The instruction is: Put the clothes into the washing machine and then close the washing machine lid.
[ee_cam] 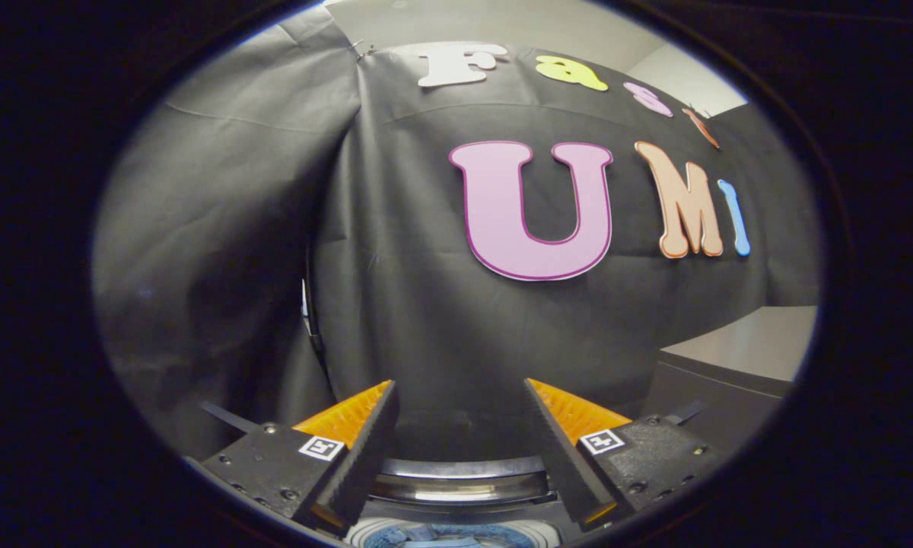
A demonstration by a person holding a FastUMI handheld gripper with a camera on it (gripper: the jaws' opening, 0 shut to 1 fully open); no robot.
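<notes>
The hand-held gripper [460,396] stands with its two fingers spread wide and nothing between them, pointed at the black cloth wall [426,304] of the booth rather than at any object. That wide, empty stance fits a tool held up and back from the work, either having let go of a load or not yet committed to the next contact; which of the two, the view does not settle. Low between the finger roots, below and behind the tips, lies the washing machine [464,487], seen as a curved rim with a bright reflective band. Under that rim a patch of blue and pale fabric, the clothes [445,535], shows inside the round opening, so at least some laundry appears to sit in the drum already. The bright curved band could be the edge of the raised lid, though I cannot say for sure. If so, closing it is probably the step left, and the fingers would need to come down and forward to reach it. A grey table [745,346] stands off beyond the right finger, well apart from the machine.
</notes>
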